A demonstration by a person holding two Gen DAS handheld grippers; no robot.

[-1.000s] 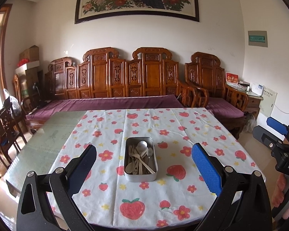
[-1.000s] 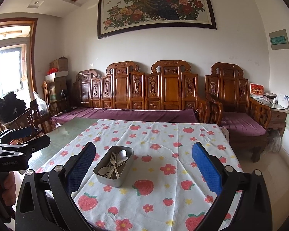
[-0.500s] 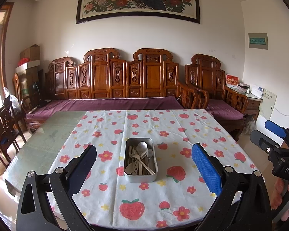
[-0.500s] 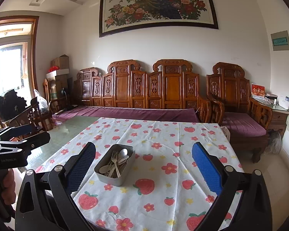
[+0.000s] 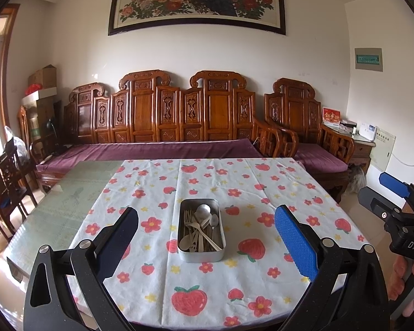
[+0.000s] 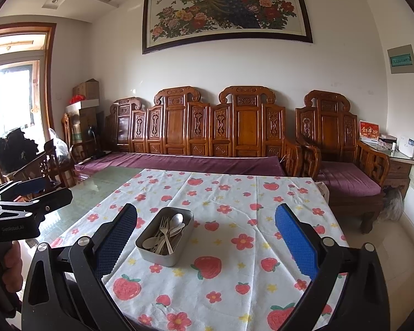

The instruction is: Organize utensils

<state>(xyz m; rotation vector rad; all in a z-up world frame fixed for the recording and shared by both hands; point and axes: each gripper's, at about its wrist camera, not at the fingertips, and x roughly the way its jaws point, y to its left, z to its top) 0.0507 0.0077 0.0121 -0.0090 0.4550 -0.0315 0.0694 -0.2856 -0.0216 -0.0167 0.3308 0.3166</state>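
Both tongs, left (image 5: 205, 244) & right (image 6: 205, 244), wide open w/ nothing held, metal tin (image 5: 201, 230) of forks/spoons mid tabletop (image 5: 276, 182), dead ahead of left, long axis pointing away, so left's prob nearer.

A long carved reddish-brown wooden bench with purple cushions (image 5: 162, 149) stands against the white wall (image 5: 312, 63) ahead of the tool. Above it hangs a dark-framed peacock-and-peony painting (image 6: 226, 11). Daylight enters through a wood-framed window (image 6: 13, 88) at far left.
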